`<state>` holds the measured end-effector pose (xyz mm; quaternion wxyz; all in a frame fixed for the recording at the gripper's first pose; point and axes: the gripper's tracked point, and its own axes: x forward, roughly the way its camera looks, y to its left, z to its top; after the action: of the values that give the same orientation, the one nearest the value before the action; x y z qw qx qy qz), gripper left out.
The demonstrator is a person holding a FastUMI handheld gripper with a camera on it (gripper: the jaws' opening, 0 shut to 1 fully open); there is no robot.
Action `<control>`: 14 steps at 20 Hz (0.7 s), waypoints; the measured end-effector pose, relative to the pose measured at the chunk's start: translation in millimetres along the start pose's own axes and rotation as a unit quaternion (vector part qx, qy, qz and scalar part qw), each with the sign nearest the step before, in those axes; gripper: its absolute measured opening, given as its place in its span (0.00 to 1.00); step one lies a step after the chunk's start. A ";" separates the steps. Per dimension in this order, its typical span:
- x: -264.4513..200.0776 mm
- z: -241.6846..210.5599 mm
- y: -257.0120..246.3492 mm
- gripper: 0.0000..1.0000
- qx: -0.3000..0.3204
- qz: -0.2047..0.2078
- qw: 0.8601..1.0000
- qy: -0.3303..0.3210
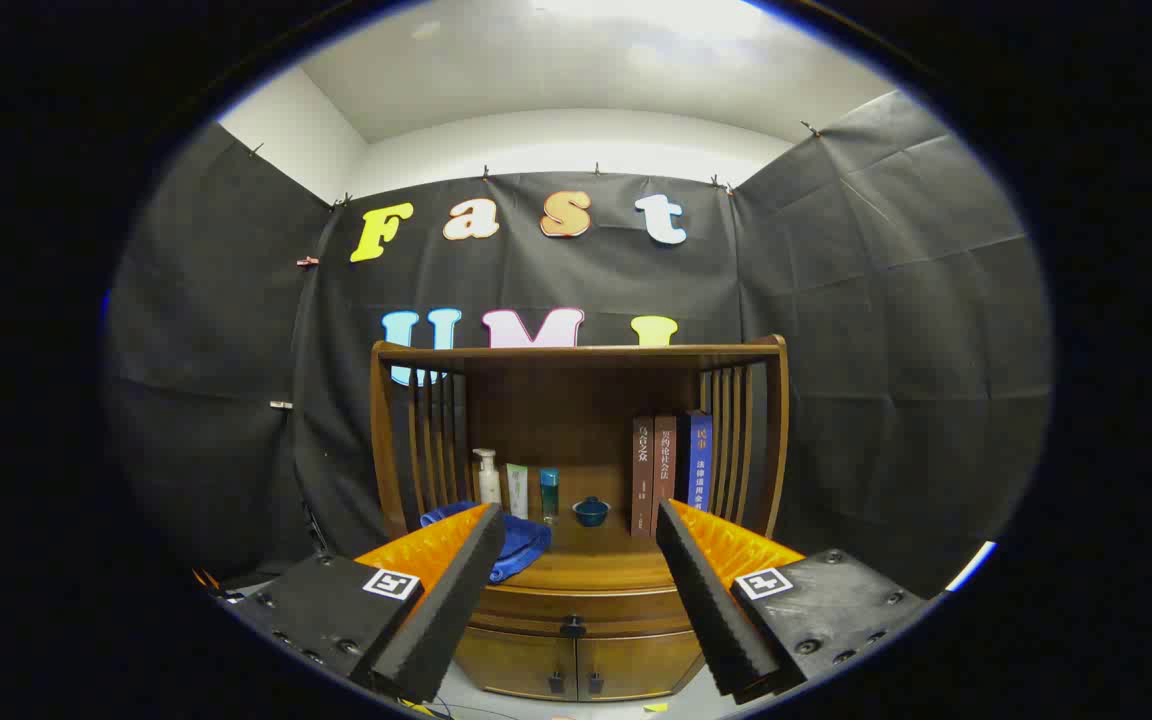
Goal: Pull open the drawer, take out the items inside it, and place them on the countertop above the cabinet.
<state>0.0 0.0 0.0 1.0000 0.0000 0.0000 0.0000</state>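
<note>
A wooden cabinet (576,610) stands ahead against the booth wall. Its drawer (576,607) is shut, with a small dark knob (573,627) in the middle of its front. Above the drawer lies the countertop (601,565). My gripper (576,525) is open, its fingers spread wide with nothing between them. It hangs some way in front of the cabinet, and the drawer knob shows in the gap between the fingers, a little below the tips. What lies inside the drawer is hidden.
On the countertop lie a blue cloth (521,540), a pump bottle (487,478), two small tubes (533,491), a small blue lidded bowl (591,511) and three upright books (671,475). Slatted sides and a top shelf (576,352) enclose it. Two doors (576,665) sit below the drawer.
</note>
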 end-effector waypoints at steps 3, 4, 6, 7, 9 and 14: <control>2.1 -4.8 -1.2 0.99 -0.002 -0.002 1.000 0.012; 2.7 -5.0 -1.0 0.99 -0.001 -0.001 1.000 0.012; 2.7 -6.6 -2.1 0.99 0.001 0.000 1.000 0.014; 2.0 -6.6 -3.2 0.99 -0.001 -0.002 1.000 0.014; 3.7 -5.0 -1.2 0.99 -0.002 -0.001 1.000 0.009; 4.7 -5.2 -1.6 0.99 0.006 0.002 1.000 0.002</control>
<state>4.7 -1.6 -5.2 1.0000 0.0061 0.0015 0.0017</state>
